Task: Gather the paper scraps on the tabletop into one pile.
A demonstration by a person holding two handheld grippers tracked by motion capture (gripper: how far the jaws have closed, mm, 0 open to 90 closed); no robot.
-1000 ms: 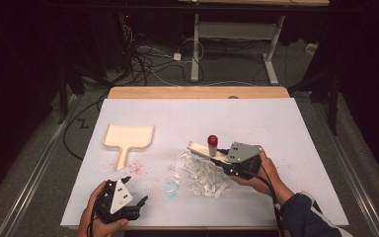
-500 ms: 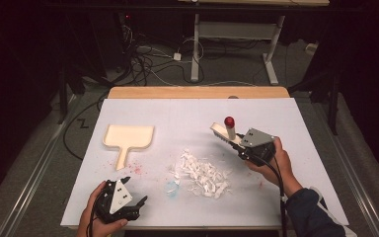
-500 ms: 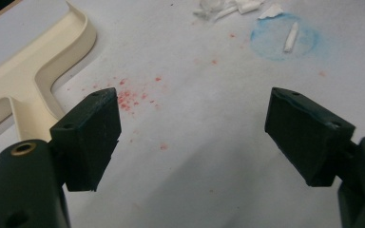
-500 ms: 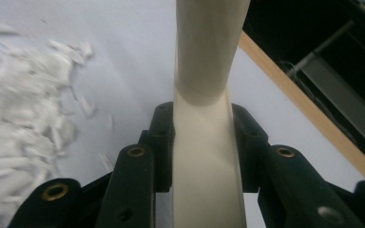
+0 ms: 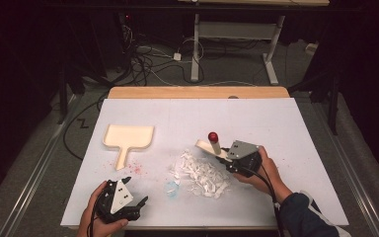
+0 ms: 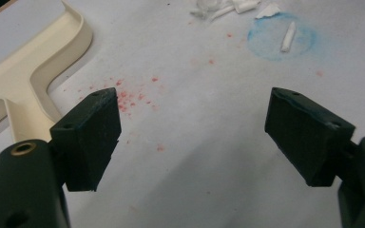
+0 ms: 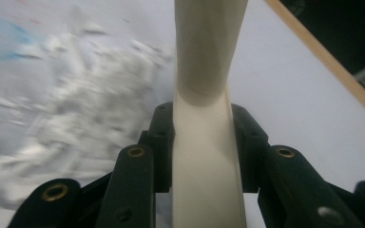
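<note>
A cream dustpan (image 5: 128,138) lies flat on the left half of the white table; its handle and rim (image 6: 26,76) run along the left edge of the left gripper view. A pile of white paper scraps (image 5: 201,175) sits mid-table and appears blurred (image 7: 62,95) in the right gripper view. My right gripper (image 5: 223,155) is shut on the cream handle (image 7: 204,156) of a small sweeping tool with a red knob (image 5: 212,136), held at the pile's upper right edge. My left gripper (image 5: 131,203) rests near the front left edge, open and with nothing between its pads (image 6: 92,135).
Red specks (image 6: 133,97) and a blue stain (image 6: 280,35) with a scrap on it mark the table in front of the left gripper. A wooden strip (image 5: 197,92) borders the far edge. Cables and a desk frame stand on the floor beyond.
The right gripper lifted the tool off the pile to the upper right, then brought it back down to the pile's right edge. The left gripper stayed put.
</note>
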